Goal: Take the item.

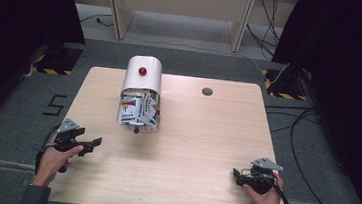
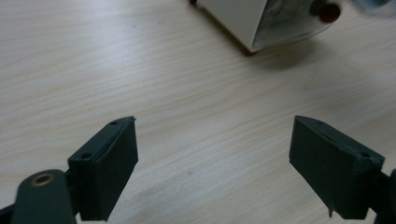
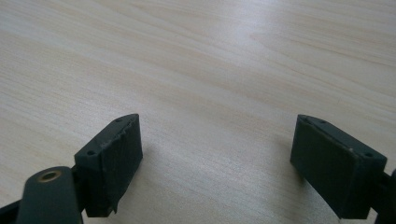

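1. Lower left of the high view, the left gripper (image 1: 95,143) is hovering with jaws apart, grasping nothing; the right gripper (image 1: 236,174), lower right, is likewise gaping.
2. Above centre-left, the white box (image 1: 144,73) is lying with its clear lid (image 1: 139,112) facing the person, well apart from both.
3. It is probably light, stiff and slick; its red knob (image 1: 136,130) is offering the best hold.

We find the bread box (image 1: 143,78) at twelve o'clock on the table (image 1: 189,148) with packets (image 1: 139,109) in its mouth, the left gripper (image 1: 95,144) at eight and the right gripper (image 1: 236,174) at four.
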Action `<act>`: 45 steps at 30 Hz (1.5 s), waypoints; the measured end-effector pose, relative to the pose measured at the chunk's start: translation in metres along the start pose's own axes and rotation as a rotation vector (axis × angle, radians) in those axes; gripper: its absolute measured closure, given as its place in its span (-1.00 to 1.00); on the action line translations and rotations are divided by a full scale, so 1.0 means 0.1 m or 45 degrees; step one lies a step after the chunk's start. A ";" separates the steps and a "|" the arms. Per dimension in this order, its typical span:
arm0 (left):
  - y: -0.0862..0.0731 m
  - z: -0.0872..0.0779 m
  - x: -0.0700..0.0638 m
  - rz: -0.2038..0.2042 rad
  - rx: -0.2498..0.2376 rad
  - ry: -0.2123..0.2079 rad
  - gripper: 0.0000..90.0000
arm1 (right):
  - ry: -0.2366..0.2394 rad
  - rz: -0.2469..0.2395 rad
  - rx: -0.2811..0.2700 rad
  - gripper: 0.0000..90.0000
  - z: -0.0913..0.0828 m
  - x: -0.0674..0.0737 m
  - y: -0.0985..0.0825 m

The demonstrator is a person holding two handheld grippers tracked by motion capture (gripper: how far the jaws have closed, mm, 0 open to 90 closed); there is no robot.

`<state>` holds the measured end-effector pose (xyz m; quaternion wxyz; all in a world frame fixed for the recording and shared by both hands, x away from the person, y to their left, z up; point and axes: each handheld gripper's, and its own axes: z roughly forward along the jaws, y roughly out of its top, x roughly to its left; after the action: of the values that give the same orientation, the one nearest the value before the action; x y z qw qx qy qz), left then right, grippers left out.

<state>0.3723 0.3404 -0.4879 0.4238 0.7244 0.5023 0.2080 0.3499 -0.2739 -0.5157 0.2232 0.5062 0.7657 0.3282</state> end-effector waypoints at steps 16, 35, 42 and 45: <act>0.36 -0.46 -0.32 -0.001 -0.126 -0.155 -0.36 | 0.002 0.001 0.000 -0.62 0.00 0.00 0.00; 0.69 -0.66 -0.78 0.065 -0.211 -0.216 0.05 | 0.002 0.001 0.001 -0.62 0.00 0.00 0.00; 0.77 -0.55 -0.87 0.069 -0.180 -0.205 0.07 | 0.002 -0.001 0.001 -0.62 0.00 0.00 0.00; 0.81 -0.52 -0.91 0.083 -0.173 -0.187 0.08 | 0.002 0.000 0.001 -0.62 0.00 0.00 0.00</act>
<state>0.3423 0.2682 -0.3811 0.5008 0.7232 0.4307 0.2017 0.3501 -0.2740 -0.5159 0.2224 0.5058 0.7661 0.3284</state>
